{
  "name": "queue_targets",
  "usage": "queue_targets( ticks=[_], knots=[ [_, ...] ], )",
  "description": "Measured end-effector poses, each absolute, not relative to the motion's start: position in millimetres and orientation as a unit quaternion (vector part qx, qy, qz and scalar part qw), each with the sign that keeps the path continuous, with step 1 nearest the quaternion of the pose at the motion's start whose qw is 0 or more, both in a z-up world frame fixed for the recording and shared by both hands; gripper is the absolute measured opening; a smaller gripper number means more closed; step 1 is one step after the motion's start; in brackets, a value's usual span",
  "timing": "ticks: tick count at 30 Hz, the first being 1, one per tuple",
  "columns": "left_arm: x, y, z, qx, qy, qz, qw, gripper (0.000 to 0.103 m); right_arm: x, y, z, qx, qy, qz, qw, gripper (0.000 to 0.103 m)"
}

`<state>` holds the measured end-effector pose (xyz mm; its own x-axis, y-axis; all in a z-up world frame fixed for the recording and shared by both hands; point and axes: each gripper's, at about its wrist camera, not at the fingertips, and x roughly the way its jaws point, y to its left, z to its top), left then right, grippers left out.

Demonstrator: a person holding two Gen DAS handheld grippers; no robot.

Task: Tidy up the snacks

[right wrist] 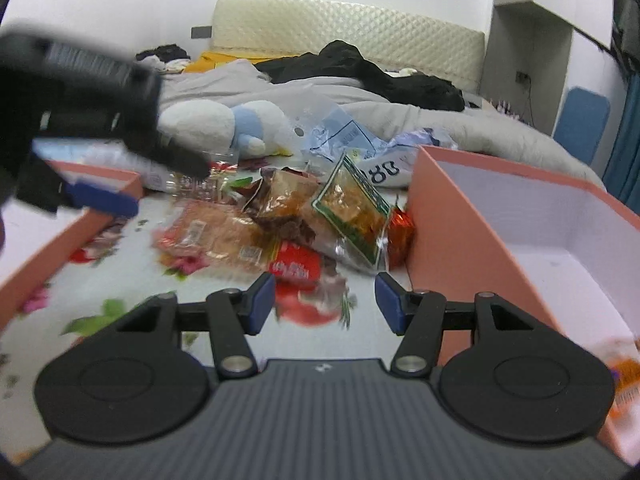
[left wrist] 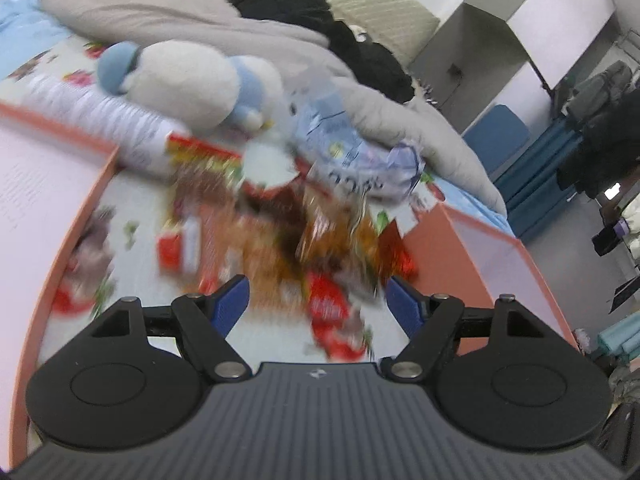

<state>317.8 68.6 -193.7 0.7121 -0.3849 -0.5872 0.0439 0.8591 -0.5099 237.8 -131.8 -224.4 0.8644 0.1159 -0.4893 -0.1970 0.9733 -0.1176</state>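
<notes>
Looking thru the left wrist cam: pic is motion-blurred. The left gripper [left wrist: 318,304] has its blue pads spread wide, nothing btwn them, hanging over the snack pile [left wrist: 288,232]. Pile = smear of red, orange & brown wrappers on the floral bedsheet [left wrist: 132,208]; can't count packs here, too blurry. Two pink boxes flank it: left box [left wrist: 60,200] & right box [left wrist: 480,256], both w/ white insides. Behind the pile: 1 white/blue plush toy [left wrist: 192,84], 1 crumpled clear plastic bag w/ blue print [left wrist: 352,152], grey duvet [left wrist: 168,8].

Right wrist cam, sharper: the right gripper [right wrist: 325,300] also released, pads apart, empty, low over the sheet just in front of the pile. Snacks readable: 1 green-edged clear pack [right wrist: 352,208] of golden pieces, tilted up; 1 brown crinkly pack [right wrist: 284,196] beside it; 1 long pinkish-orange pack [right wrist: 216,236] lying flat; 1 red pack [right wrist: 294,266] nearest the pads; 1 small red-orange foil pack [right wrist: 400,232] touching the right box's wall [right wrist: 452,232]. An orange pack [right wrist: 624,384] lies inside that box, lower right corner, partly cut off. Left gripper shows top left, blurred, above the left box's rim.
</notes>
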Motion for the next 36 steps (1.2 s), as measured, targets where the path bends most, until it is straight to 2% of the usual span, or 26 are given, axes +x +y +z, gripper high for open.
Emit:
queue_targets(
  ticks=[5,10,16,19,21,23,25,27,36],
  knots=[
    [379,63,-203,-0.258,0.374,-0.147,0.879,0.079,285,-118,-238,-0.135,0.232,0.073,0.960,0.057],
    [428,49,-227,-0.259,0.410,-0.162,0.859,0.076,321,-116,-250,-0.131,0.241,0.081,0.958,0.057],
    [451,45,-254,-0.281,0.450,-0.168,0.831,0.052,328,-103,-257,-0.171,0.246,0.093,0.950,0.056],
    [452,44,-259,-0.279,0.451,-0.155,0.833,0.036,331,-100,-258,-0.184,0.246,0.095,0.947,0.055],
    [451,47,-261,-0.293,0.449,-0.152,0.830,0.031,333,-98,-259,-0.194,0.255,0.093,0.943,0.047],
    [448,47,-261,-0.293,0.442,-0.153,0.833,0.028,332,-98,-259,-0.211,0.249,0.087,0.941,0.033],
    [445,48,-261,-0.303,0.438,-0.155,0.832,0.024,331,-101,-256,-0.204,0.247,0.087,0.943,0.029],
    [440,52,-260,-0.313,0.434,-0.155,0.831,0.021,326,-101,-252,-0.217,0.235,0.084,0.944,0.018],
    [389,63,-219,-0.309,0.398,-0.126,0.854,0.015,287,-107,-215,-0.214,0.202,0.092,0.951,0.011]
  ],
)
